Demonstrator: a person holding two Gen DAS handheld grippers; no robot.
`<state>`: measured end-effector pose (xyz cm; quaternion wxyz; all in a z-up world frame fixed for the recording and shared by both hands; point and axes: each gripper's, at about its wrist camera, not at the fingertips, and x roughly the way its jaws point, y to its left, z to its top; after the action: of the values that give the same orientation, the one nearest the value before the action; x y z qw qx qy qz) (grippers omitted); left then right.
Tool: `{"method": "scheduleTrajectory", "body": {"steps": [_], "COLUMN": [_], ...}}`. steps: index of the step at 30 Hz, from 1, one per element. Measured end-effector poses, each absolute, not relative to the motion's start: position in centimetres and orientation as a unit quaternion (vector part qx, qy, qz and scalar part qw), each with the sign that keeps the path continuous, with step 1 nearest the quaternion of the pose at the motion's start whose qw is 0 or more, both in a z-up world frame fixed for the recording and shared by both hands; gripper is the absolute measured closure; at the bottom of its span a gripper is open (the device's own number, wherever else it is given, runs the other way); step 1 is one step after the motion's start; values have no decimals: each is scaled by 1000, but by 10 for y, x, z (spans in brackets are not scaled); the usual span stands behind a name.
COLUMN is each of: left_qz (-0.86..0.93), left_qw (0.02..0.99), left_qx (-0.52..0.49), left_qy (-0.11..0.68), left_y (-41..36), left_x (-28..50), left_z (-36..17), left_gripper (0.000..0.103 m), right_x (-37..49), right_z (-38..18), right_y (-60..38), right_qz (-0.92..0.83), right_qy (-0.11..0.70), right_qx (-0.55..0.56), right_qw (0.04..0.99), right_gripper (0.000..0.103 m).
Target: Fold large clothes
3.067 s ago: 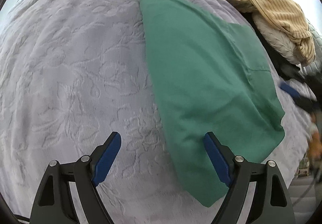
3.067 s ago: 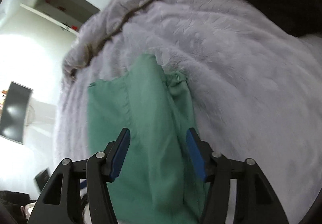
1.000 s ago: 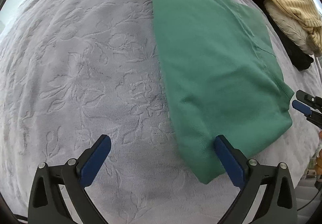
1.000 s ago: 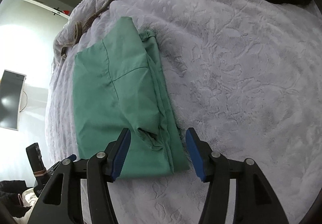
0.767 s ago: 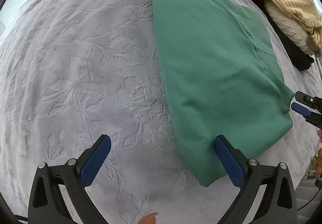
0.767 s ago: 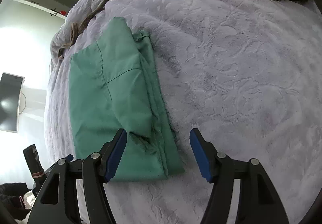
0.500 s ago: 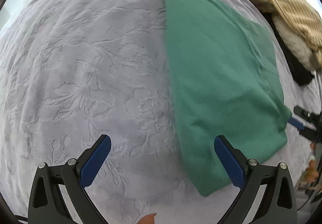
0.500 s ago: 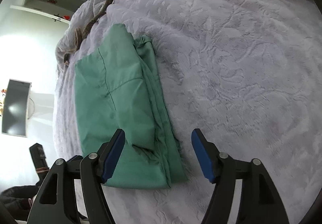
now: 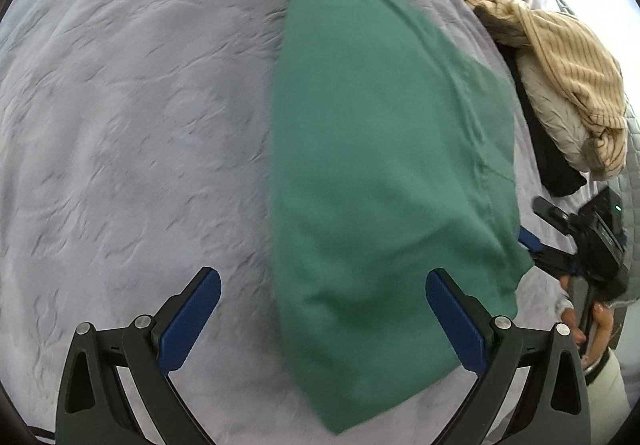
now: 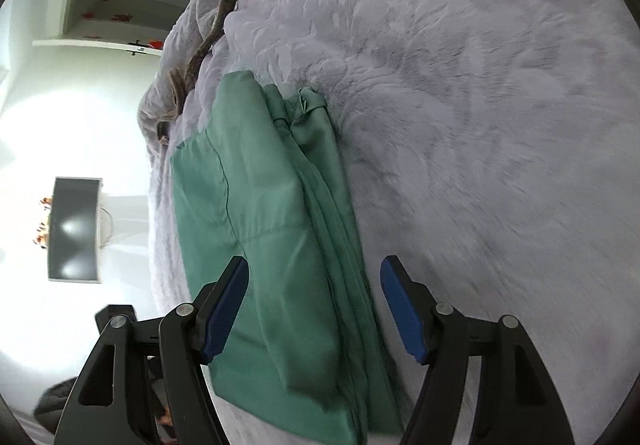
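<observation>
A folded green garment [image 9: 380, 165] lies flat on the lilac embossed bedspread [image 9: 140, 105]. In the right wrist view the garment [image 10: 272, 225] shows stacked layered edges along its right side. My left gripper [image 9: 322, 319] is open and empty, just above the garment's near end, its right finger over the cloth. My right gripper [image 10: 314, 305] is open and empty, straddling the garment's layered edge. In the left wrist view the right gripper [image 9: 560, 245] sits at the garment's right edge.
A pile of cream striped and quilted clothes [image 9: 568, 85] with a dark item lies at the bed's right. A brown cord [image 10: 224, 13] runs along the far side of the bedspread. A dark screen [image 10: 74, 229] and a wall shelf [image 10: 120, 17] lie beyond the bed.
Both grippers have moved closer to the green garment, which fills more of both views. The right gripper has reached the garment's right edge. Both stay open.
</observation>
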<state>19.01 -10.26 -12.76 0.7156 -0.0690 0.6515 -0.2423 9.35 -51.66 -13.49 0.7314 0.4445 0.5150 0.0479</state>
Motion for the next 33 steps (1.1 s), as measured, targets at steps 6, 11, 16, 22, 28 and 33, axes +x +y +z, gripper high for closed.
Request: {"method": "scheduleTrajectory", "body": {"steps": [6, 11, 16, 22, 28, 33], "left_qz": [-250, -251, -259, -265, -273, -275], "left_qw": [701, 692, 697, 689, 681, 682], "left_qx": [-84, -104, -81, -84, -93, -81], "left_qy": [663, 669, 663, 670, 673, 673], "left_y": [-116, -123, -140, -144, -142, -146], "left_x": [200, 201, 200, 204, 206, 202], "left_z": [-146, -157, -155, -167, -171, -171], "left_gripper": [0, 0, 0, 0, 0, 1], "right_x": [130, 157, 169, 169, 182, 187], "right_z": [-164, -158, -148, -178, -184, -184], "right_y": [-523, -509, -498, -515, -505, -499], "right_qz": [77, 116, 150, 129, 138, 125], "right_qy": [506, 509, 517, 518, 520, 528], "right_qx": [504, 501, 460, 491, 494, 486], "right_qw": [696, 690, 706, 688, 683, 685], "right_gripper": [31, 29, 29, 31, 31, 31]}}
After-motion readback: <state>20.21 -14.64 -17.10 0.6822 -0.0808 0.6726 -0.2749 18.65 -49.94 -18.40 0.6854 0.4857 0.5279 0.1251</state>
